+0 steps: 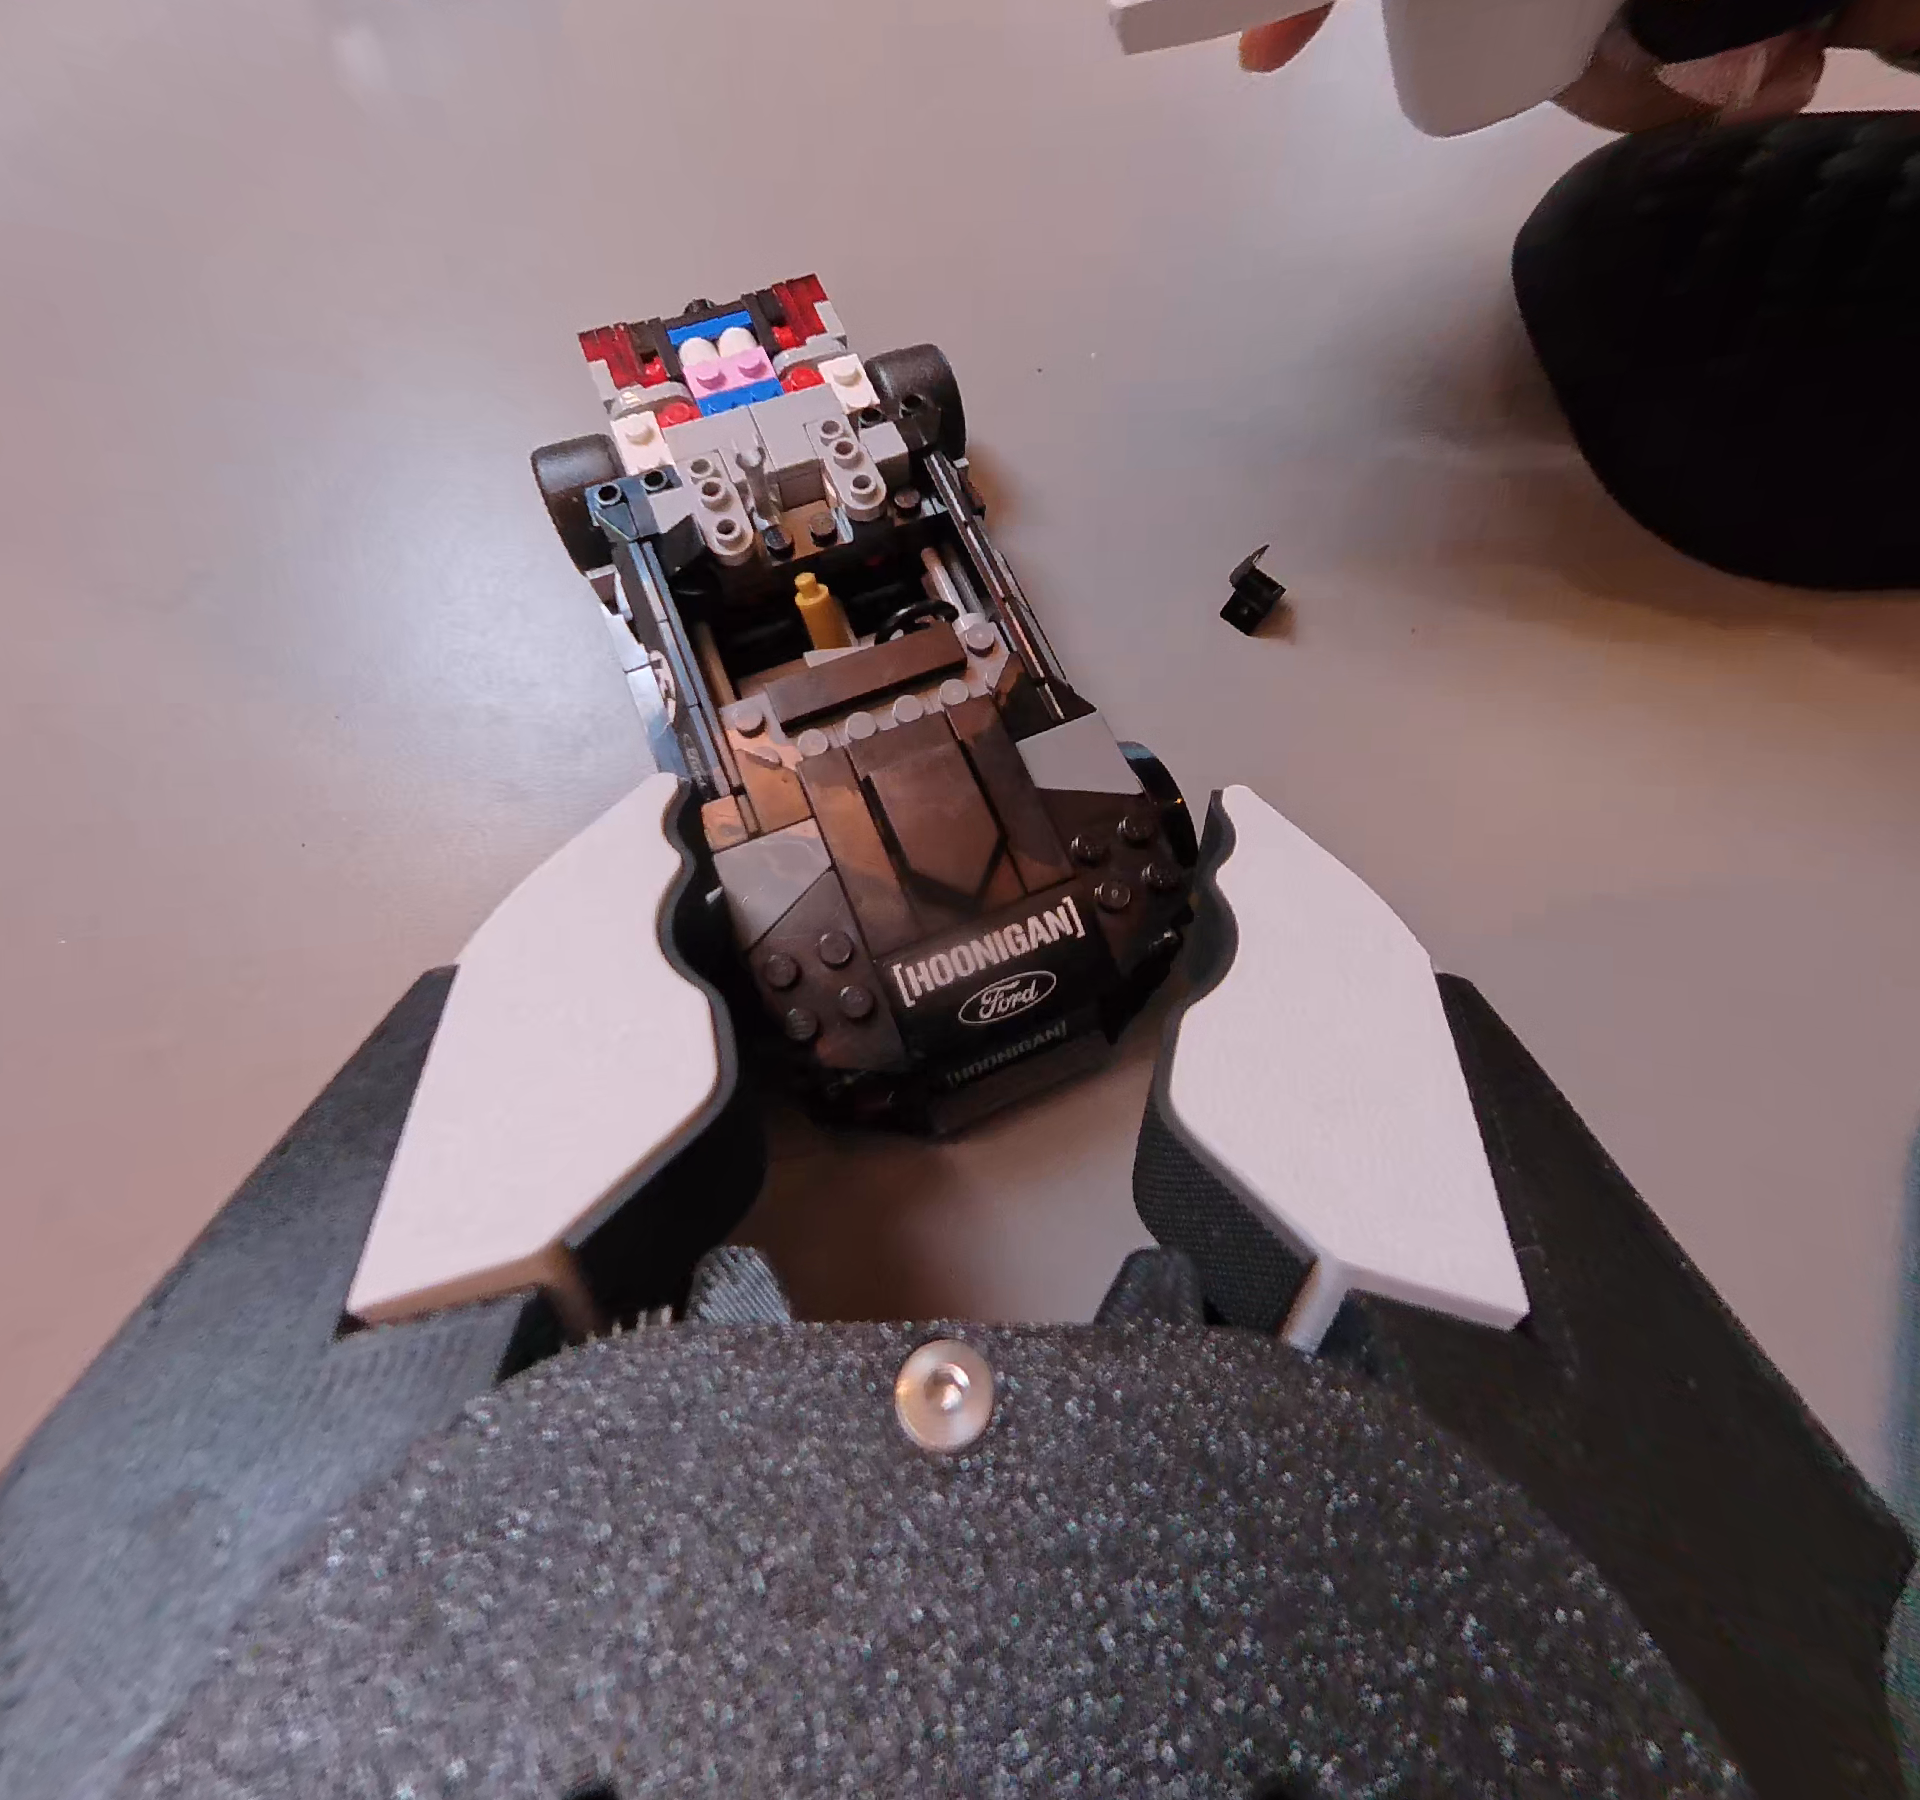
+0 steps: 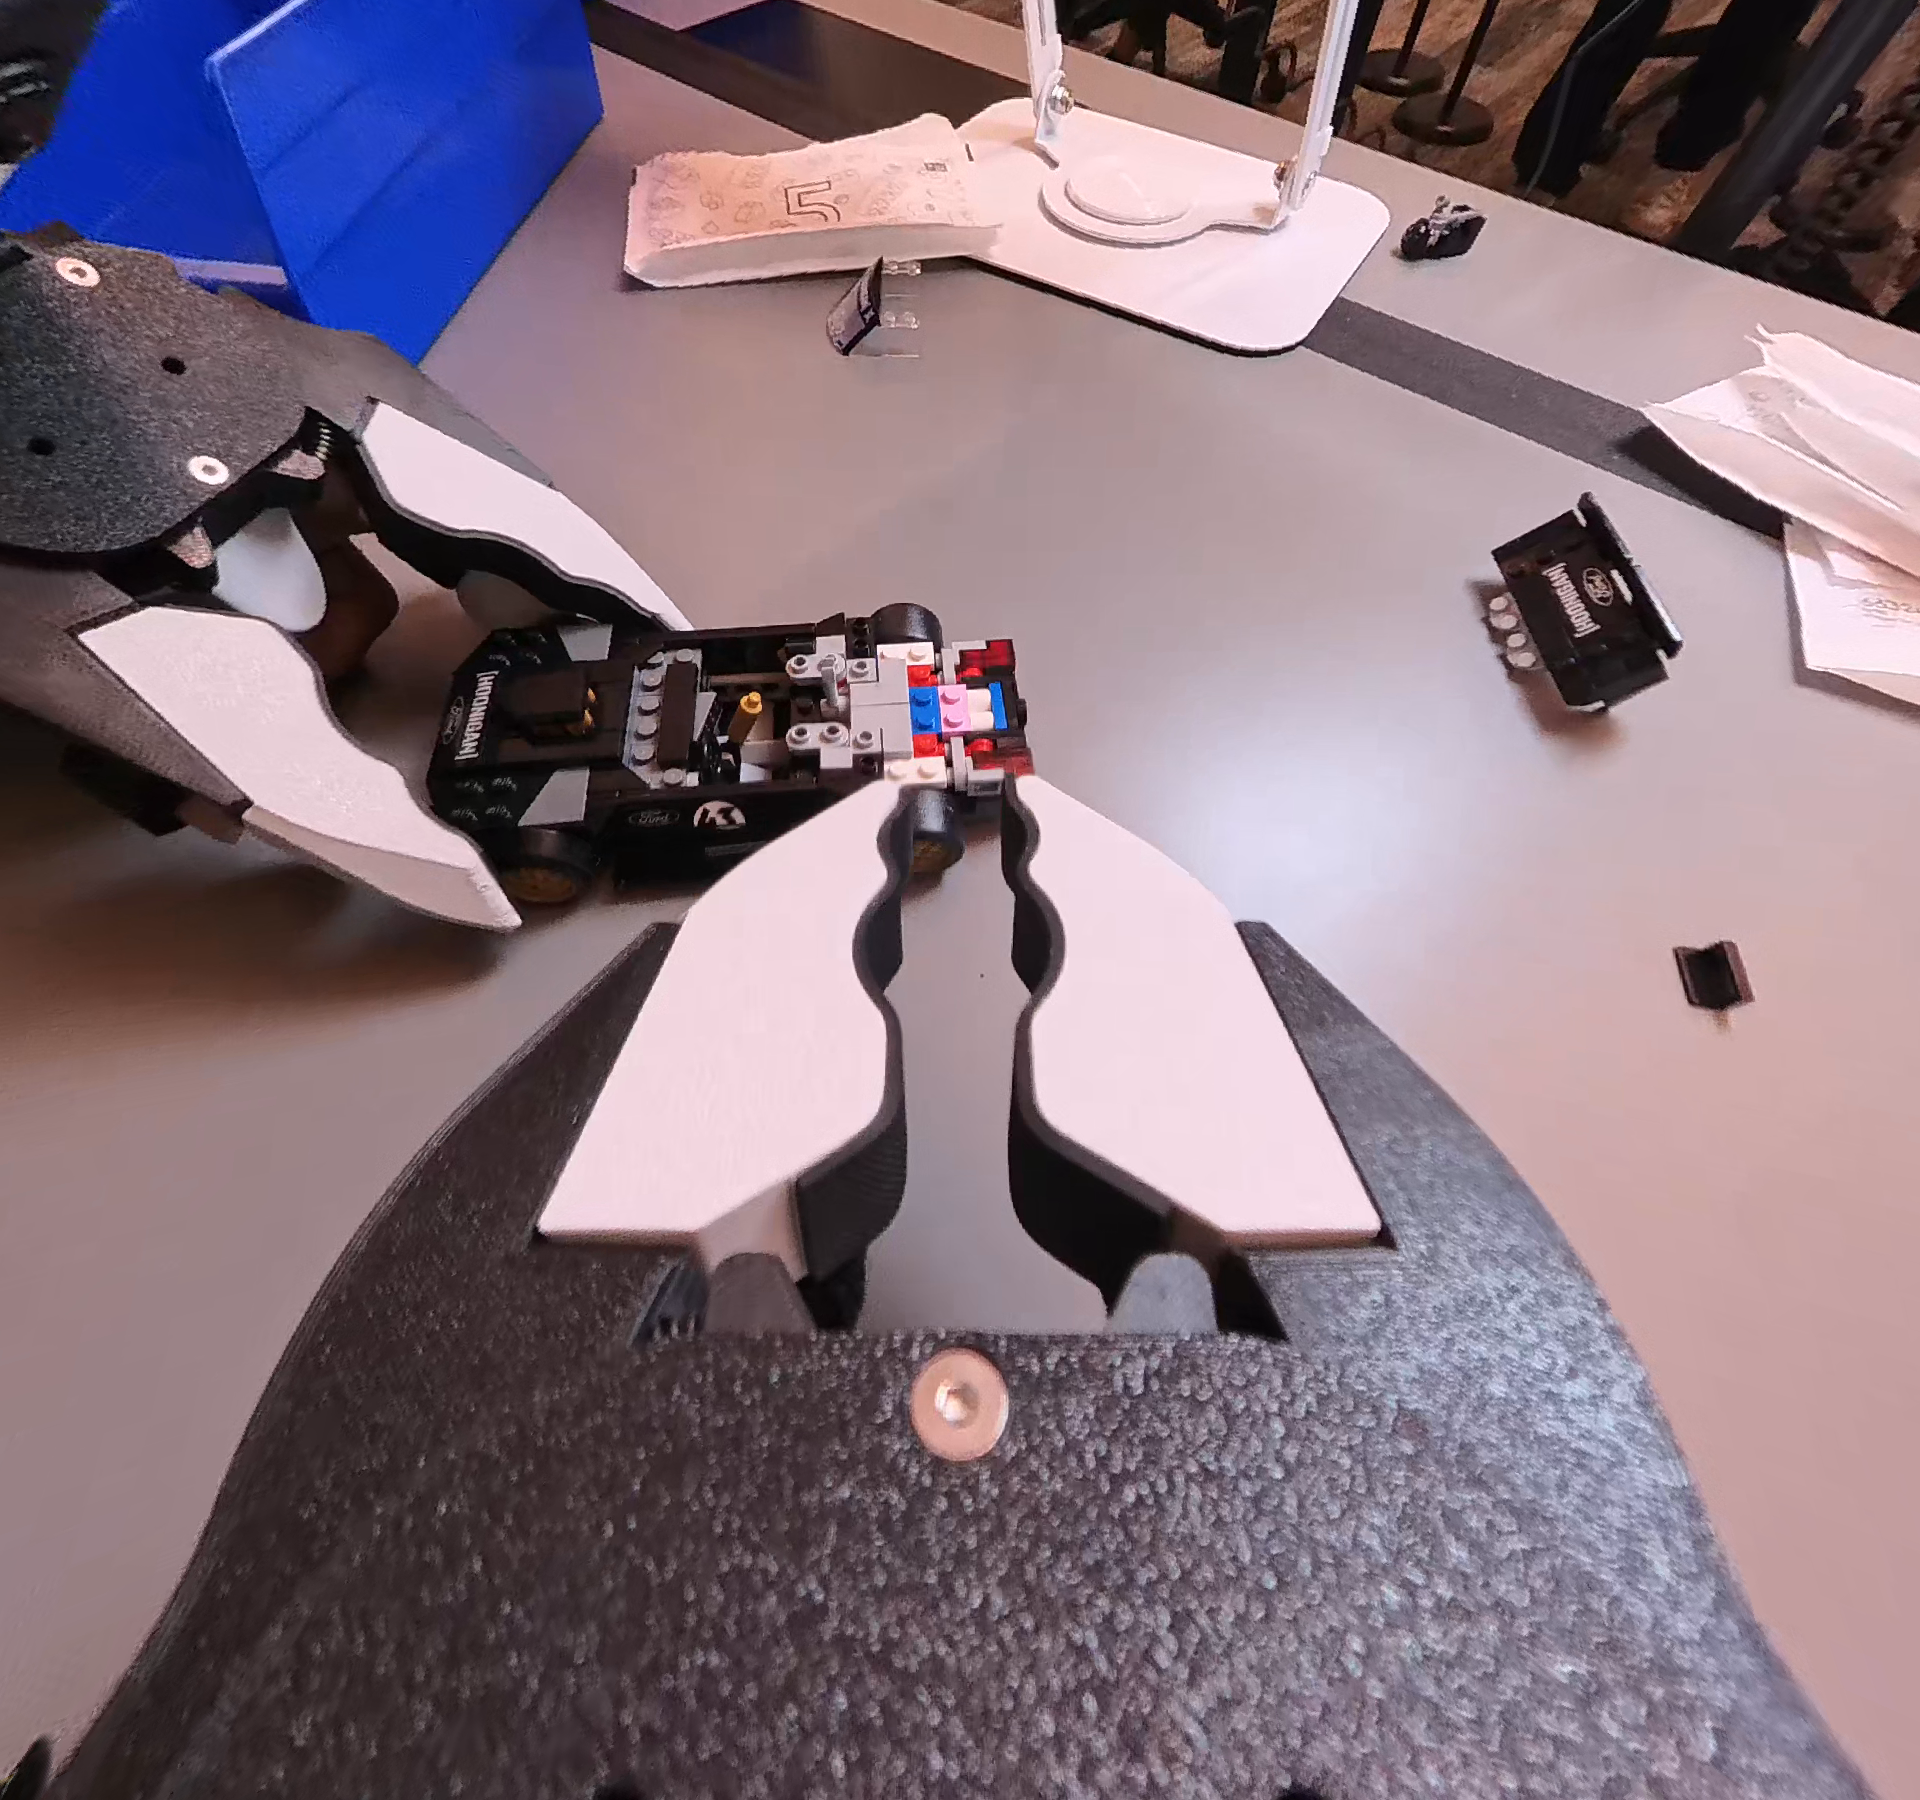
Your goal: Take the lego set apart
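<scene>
Between the spread white fingers of the left gripper [image 1: 945, 805] sits the nose of the Lego car [image 1: 831, 711], a black brick-built model with its roof already off, standing on its wheels on the smooth grey table [image 1: 260, 503]. Whether the inner pads actually touch the front flanks cannot be told; the jaws flank the bonnet rather than visibly squeeze it. I judge the car light, rigid and brittle at its seams: glossy hard plastic that would slip under a loose grasp and shed pieces under a hard one. The broad studded front is the firm place to steady it. Farther back, the open cockpit shows a tan lever, then grey studded blocks and small blue, pink and red bricks at the tail. The right gripper [image 2: 951, 789], fingers narrowly parted and empty, points at the rear wheel. Beyond lie a loose black clip [image 2: 1712, 973] and the detached roof panel [image 2: 1584, 607].
</scene>
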### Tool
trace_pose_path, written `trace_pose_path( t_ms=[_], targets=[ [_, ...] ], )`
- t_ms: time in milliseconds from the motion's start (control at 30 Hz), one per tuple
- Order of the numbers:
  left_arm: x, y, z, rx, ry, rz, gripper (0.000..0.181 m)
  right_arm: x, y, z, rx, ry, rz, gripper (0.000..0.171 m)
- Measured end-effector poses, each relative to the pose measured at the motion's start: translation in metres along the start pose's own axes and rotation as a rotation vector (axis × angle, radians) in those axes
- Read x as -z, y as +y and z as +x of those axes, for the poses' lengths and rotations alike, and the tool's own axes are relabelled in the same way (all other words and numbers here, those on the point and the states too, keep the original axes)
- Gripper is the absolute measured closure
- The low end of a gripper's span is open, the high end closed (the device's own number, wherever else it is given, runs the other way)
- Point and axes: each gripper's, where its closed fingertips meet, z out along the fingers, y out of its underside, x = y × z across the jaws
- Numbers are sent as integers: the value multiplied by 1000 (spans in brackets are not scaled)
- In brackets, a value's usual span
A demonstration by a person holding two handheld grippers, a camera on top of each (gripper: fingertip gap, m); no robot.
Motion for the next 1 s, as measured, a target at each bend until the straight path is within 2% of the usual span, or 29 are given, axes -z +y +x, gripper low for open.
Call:
trace_pose_path(
  t_ms=[167,267,433,533,633,767,833,933,1000],
  targets=[
    [0,0,0,-1,0,0,92,13,4,-11,22,-26,-14,155],
    [0,0,0,-2,0,0,92,24,19,-37,77,-150,-76,155],
    [1,1,1,-5,1,0,92,67,78,-103,173,-441,-372,155],
    [1,1,1,-7,1,0,92,98,102,-134,187,-521,-513,155],
    [2,1,1,-9,1,0,92,110,116,-153,193,-502,-572,154],
    [3,1,2,-16,4,2,91,107,132,-158,196,-402,-601,152],
    [3,1,4,-29,19,6,84,102,132,-155,201,-347,-570,158],
    [7,2,7,-37,53,4,72,99,131,-156,175,-327,-541,159],
    [16,-3,5,-50,46,17,71,98,128,-152,186,-298,-508,159]
  ],
)
